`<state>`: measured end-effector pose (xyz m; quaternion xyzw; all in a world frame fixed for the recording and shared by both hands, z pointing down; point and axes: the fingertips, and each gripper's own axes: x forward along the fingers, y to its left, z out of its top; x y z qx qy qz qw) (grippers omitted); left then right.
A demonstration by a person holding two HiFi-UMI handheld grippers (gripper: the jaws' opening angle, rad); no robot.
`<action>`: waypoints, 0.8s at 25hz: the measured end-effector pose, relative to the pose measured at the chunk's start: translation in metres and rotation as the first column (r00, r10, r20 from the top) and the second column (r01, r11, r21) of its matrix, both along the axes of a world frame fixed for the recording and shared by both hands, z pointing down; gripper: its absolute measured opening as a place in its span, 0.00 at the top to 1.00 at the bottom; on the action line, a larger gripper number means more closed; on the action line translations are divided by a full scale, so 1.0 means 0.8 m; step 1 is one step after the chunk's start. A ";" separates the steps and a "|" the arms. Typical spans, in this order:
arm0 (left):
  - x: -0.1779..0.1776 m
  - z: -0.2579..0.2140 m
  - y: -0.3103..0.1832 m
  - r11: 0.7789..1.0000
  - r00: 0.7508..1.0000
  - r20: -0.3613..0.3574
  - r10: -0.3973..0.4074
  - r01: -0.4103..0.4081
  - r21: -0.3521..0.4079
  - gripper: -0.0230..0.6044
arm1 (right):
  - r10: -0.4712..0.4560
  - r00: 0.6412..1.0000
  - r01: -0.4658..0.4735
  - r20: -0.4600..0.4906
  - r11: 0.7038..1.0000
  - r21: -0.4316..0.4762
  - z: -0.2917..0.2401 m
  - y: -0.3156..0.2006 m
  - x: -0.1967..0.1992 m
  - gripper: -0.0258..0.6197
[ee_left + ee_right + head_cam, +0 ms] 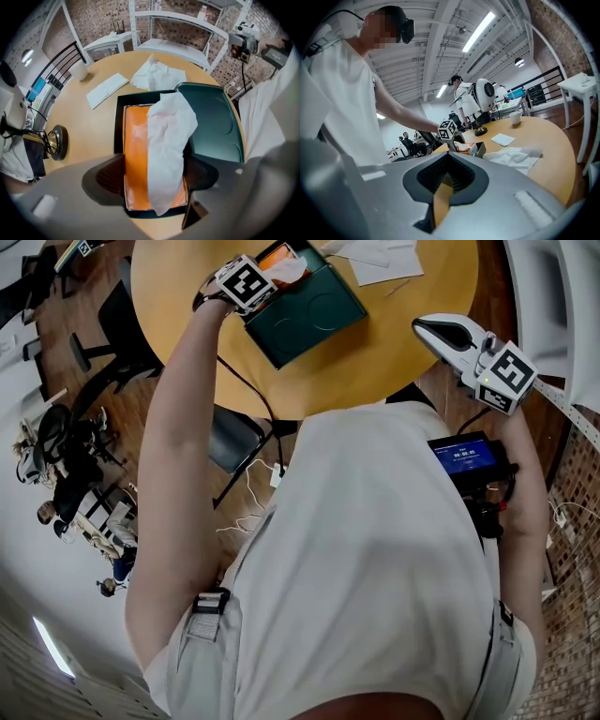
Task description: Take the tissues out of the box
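Note:
A dark green box (314,315) lies open on the round wooden table (394,343), its lid (215,126) folded to the right. Inside is an orange tissue pack (136,154) with a white tissue (168,136) standing crumpled out of it. My left gripper (157,176) hangs over the box, open, with one jaw on each side of the pack and the tissue loose between them. In the head view this left gripper (272,277) is at the box's far end. My right gripper (436,331) is held off the table's near right edge, shut and empty; the right gripper view (445,185) shows nothing between its jaws.
Loose white tissues (157,77) and a folded one (107,89) lie on the table beyond the box. A white cup (79,70) and a brass lamp base (56,142) stand to the left. Chairs surround the table; white shelving stands behind it. A phone (466,456) hangs at my chest.

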<state>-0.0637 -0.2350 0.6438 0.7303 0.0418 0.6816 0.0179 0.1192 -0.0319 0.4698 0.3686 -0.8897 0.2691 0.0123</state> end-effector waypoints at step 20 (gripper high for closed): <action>-0.011 -0.135 0.015 0.937 0.954 -0.240 -0.182 0.242 0.251 0.50 | -0.133 0.991 0.136 -0.032 0.987 0.087 -0.027 0.019 -0.014 0.96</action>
